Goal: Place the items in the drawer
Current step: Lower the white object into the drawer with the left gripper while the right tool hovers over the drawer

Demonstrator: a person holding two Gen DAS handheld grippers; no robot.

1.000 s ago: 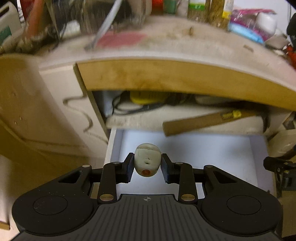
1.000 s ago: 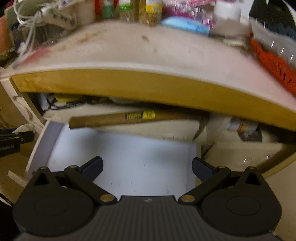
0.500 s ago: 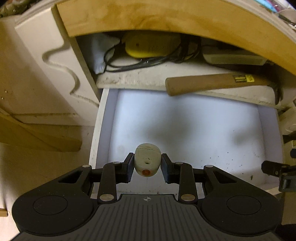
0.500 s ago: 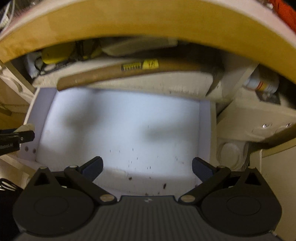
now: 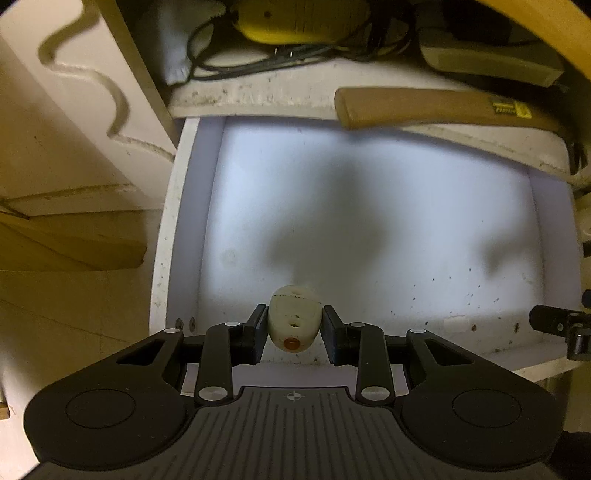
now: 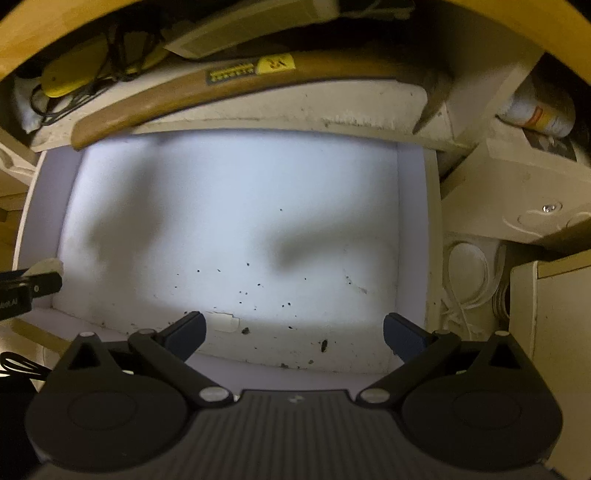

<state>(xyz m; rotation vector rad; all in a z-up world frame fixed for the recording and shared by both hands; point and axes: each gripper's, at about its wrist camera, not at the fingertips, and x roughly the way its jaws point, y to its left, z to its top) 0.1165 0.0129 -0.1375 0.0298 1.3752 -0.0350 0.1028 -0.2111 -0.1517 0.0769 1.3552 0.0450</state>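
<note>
The open white drawer (image 5: 173, 236) lies below me, its pale floor speckled with dark crumbs; it also shows in the right wrist view (image 6: 413, 236). My left gripper (image 5: 294, 328) is shut on a small cream plastic gadget with an orange button (image 5: 293, 321) and holds it over the drawer's front left part. My right gripper (image 6: 294, 334) is open and empty over the drawer's front edge. The left gripper's tip with the cream gadget shows at the left edge of the right wrist view (image 6: 33, 282).
A wooden-handled hammer (image 5: 424, 107) lies on the upper drawer's dirty white edge, also in the right wrist view (image 6: 221, 88). Behind it are a yellow tool with black cables (image 5: 295, 22) and a beige box (image 5: 487, 62). A white-and-orange tube (image 6: 535, 110) sits at right.
Both grippers have moved forward and down under the yellow-edged tabletop, closer to the drawer floor. The left still holds the cream gadget; the right stays open.
</note>
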